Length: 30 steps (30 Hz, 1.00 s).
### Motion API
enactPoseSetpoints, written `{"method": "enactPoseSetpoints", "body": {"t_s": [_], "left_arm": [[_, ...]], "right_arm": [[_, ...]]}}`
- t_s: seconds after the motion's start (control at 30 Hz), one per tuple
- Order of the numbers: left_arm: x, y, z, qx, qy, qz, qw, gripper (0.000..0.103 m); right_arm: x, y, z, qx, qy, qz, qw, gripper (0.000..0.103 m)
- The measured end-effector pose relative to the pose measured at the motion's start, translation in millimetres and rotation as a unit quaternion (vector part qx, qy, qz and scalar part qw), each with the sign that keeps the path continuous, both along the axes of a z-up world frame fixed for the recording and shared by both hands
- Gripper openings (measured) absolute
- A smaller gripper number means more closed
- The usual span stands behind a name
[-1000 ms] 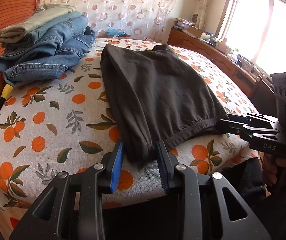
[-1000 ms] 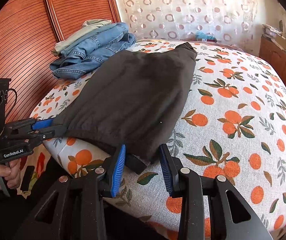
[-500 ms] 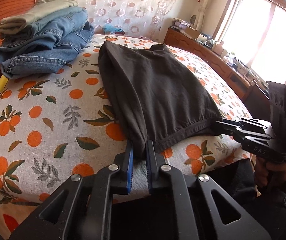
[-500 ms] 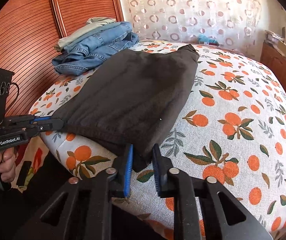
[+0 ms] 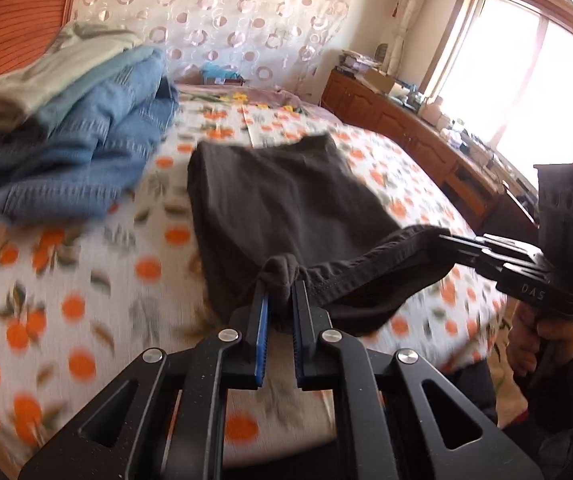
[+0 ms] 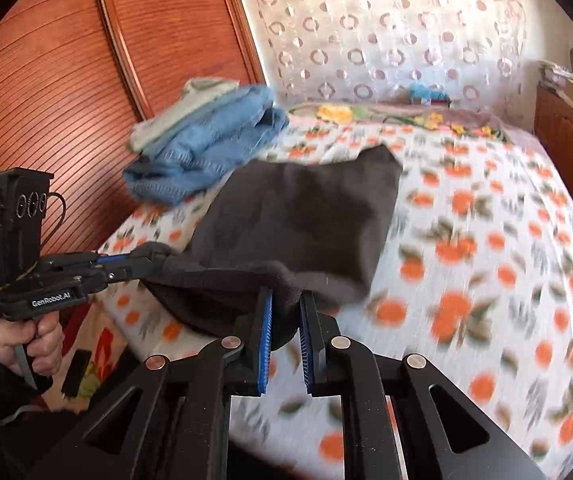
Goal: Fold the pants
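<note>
Dark brown pants lie lengthwise on the bed, also seen in the right wrist view. My left gripper is shut on the near left corner of the pants' hem; it shows from the side in the right wrist view. My right gripper is shut on the near right corner; it shows in the left wrist view. The near edge hangs stretched between both grippers, lifted off the bed. The far end rests on the sheet.
The bed has an orange-print sheet. A stack of folded jeans and light clothes sits at the far left by the wooden headboard. A wooden cabinet runs along the right under the window.
Both grippers closed on the near corners of the pants, then lifted the near edge off the bed and moved forward. The frames are now blurred with motion.
</note>
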State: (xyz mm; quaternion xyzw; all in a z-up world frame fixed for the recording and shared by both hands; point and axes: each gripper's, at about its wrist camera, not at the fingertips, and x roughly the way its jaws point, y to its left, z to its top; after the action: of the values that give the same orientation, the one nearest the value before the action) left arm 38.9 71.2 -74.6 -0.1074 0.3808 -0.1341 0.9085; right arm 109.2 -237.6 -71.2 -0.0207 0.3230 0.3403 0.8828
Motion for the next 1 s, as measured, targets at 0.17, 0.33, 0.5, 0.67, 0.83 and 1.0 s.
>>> {"method": "enactPoseSetpoints", "body": {"t_s": [0.17, 0.33, 0.5, 0.67, 0.83, 1.0], "left_arm": [[47, -2, 17, 0.005, -0.015, 0.004, 0.9999, 0.011], [89, -7, 22, 0.016, -0.014, 0.008, 0.9998, 0.011], [123, -2, 18, 0.02, -0.002, 0.011, 0.9997, 0.011], [149, 2, 13, 0.027, 0.008, 0.017, 0.9995, 0.011], [169, 2, 12, 0.039, 0.013, 0.019, 0.999, 0.011], [179, 7, 14, 0.026, 0.02, 0.016, 0.9993, 0.018]], "right_arm": [[40, 10, 13, -0.005, -0.015, -0.01, 1.0, 0.012], [81, 20, 18, -0.01, -0.007, -0.01, 1.0, 0.012], [118, 34, 15, -0.026, -0.002, -0.002, 1.0, 0.012], [155, 48, 9, -0.042, 0.0, 0.011, 0.999, 0.012], [189, 55, 2, -0.041, 0.011, 0.015, 0.999, 0.012], [203, 57, 2, -0.043, 0.014, 0.019, 0.999, 0.017]]}}
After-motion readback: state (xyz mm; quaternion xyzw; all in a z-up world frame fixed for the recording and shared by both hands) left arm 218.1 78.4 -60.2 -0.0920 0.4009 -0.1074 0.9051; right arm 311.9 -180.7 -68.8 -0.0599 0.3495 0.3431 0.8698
